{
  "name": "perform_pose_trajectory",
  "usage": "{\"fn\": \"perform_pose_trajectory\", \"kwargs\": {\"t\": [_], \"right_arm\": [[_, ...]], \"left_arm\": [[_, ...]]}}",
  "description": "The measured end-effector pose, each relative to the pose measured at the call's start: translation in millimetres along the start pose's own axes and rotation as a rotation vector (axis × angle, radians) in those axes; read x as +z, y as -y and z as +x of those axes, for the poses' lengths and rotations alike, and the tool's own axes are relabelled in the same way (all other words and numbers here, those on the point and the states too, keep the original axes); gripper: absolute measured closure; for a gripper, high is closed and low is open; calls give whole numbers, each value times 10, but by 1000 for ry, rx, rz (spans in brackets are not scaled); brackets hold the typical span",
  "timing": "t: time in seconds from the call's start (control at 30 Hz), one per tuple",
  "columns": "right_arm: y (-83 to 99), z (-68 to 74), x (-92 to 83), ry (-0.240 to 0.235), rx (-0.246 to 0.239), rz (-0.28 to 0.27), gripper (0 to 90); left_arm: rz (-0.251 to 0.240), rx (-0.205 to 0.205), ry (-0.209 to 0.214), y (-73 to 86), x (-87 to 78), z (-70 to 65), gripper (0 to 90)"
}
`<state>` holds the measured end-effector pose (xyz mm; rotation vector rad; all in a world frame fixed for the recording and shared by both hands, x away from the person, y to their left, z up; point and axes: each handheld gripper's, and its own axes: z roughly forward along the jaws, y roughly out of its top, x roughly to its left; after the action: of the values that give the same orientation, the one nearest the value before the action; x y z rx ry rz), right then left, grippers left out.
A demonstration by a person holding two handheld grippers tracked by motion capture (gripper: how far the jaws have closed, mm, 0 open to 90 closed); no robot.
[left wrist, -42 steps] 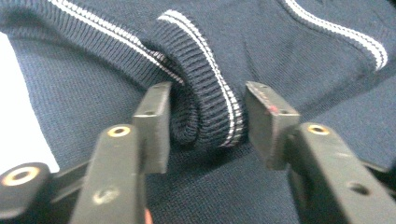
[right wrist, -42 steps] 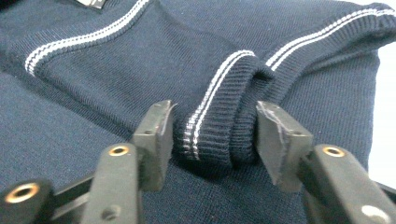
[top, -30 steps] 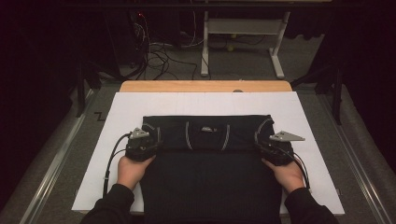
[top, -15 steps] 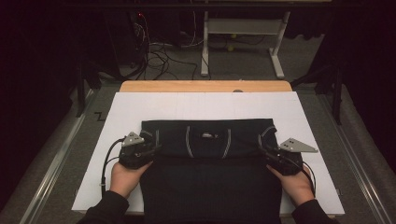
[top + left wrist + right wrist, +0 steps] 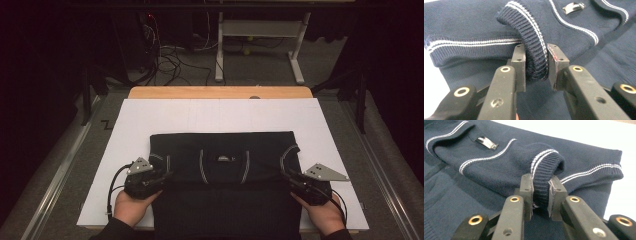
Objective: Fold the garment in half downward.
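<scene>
High view: a dark navy sweater (image 5: pixel 225 185) lies on a white sheet (image 5: pixel 220 117) that covers the desk (image 5: pixel 220 92), its near part reaching the desk's near edge. The upper part is folded over toward the person, so that the collar with its small label (image 5: pixel 225 159) faces up in the middle of the folded band, flanked by thin white stripes. The left claw (image 5: pixel 162 176) grips the folded band at its left end and the right claw (image 5: pixel 291 176) grips it at its right end; each is carried in a hand (image 5: pixel 131 206) that enters from the bottom edge, with a grey three-cornered plate (image 5: pixel 326 173) on top and a cable trailing behind. Left gripper view: the left claw (image 5: pixel 535 65) is closed on a ribbed cuff (image 5: pixel 529 37), the thick knit bunched between the two pads so that the jaws stand somewhat apart; the cuff's double white stripe runs along its outer edge, and the label (image 5: pixel 573 7) lies farther off. Right gripper view: the right claw (image 5: pixel 541 193) is likewise clamped on a ribbed cuff (image 5: pixel 546 166) with a double white stripe, the fabric pressed between both pads; the label (image 5: pixel 487 143) and collar lie beyond at upper left, the white sheet (image 5: pixel 599 135) beyond the sweater.
</scene>
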<state>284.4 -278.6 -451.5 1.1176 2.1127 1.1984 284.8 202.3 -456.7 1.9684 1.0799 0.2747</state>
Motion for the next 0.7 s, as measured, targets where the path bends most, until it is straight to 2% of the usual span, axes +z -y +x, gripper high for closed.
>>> {"fn": "perform_pose_trajectory", "kwargs": {"t": [0.2,0.33,0.5,0.7], "right_arm": [[94,56,-104,-7,3,2,778],[142,93,-142,-1,-10,13,776],[206,90,-134,10,-7,50,769],[265,75,-112,-6,-9,111,727]], "left_arm": [[9,-11,15,138,-44,-62,674],[38,-8,8,206,-27,-99,673],[94,-19,8,277,30,-90,662],[97,3,-14,335,26,-131,614]]}}
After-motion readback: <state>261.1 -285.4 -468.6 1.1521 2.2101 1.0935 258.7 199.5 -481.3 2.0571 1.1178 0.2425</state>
